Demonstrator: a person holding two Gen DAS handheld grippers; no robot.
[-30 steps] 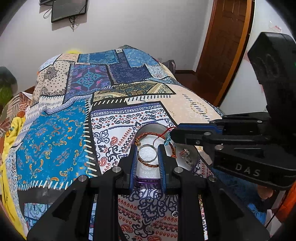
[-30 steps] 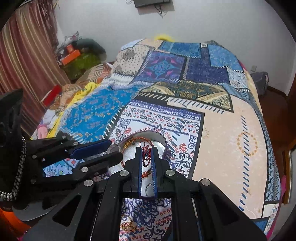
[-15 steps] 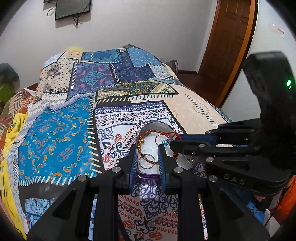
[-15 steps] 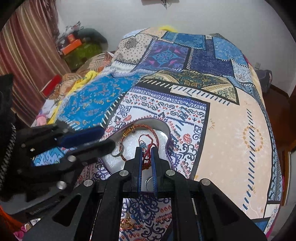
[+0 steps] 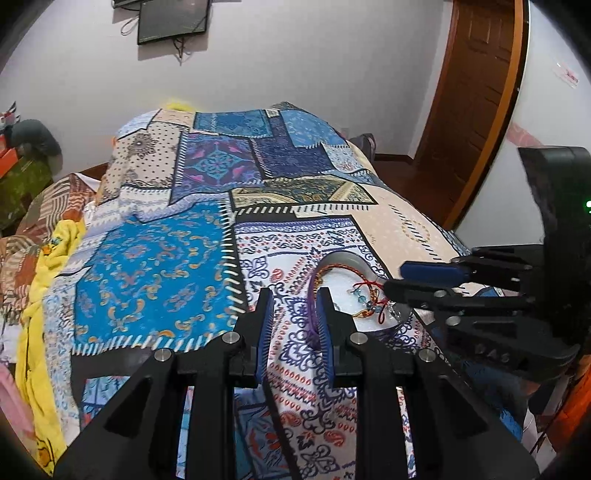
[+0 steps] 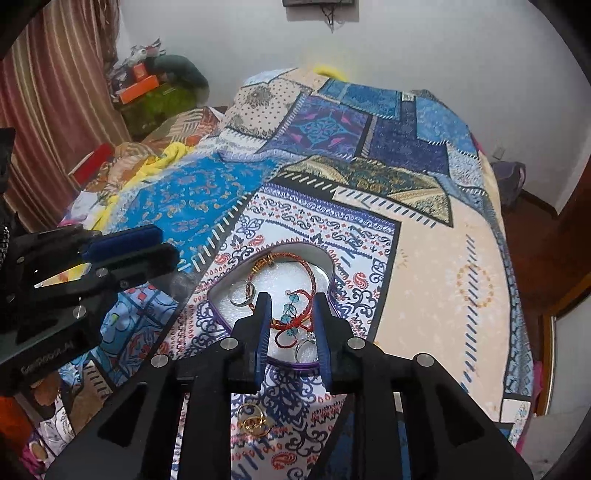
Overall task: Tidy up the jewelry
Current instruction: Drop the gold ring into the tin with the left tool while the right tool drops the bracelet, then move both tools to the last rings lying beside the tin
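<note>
A heart-shaped purple-rimmed jewelry box (image 6: 334, 271) with white lining sits on the patterned bedspread. It holds an orange-red braided bangle (image 6: 310, 273), a red cord bracelet with blue beads (image 6: 291, 321), and silver rings (image 6: 242, 297). My right gripper (image 6: 290, 334) is open and empty, just above the box's near edge. My left gripper (image 5: 295, 321) is open and empty, just left of the box (image 5: 341, 258). Gold rings (image 6: 253, 421) lie on the bedspread below the right gripper.
The patchwork bedspread (image 6: 443, 258) covers the whole bed. A yellow blanket (image 5: 40, 288) and clutter lie along the left side. A wooden door (image 5: 476, 92) stands at the right, a wall-mounted screen (image 5: 171, 20) at the back wall.
The right gripper has opened from shut, leaving the red cord bracelet in the box. The left gripper has shifted left off the box and opened wider.
</note>
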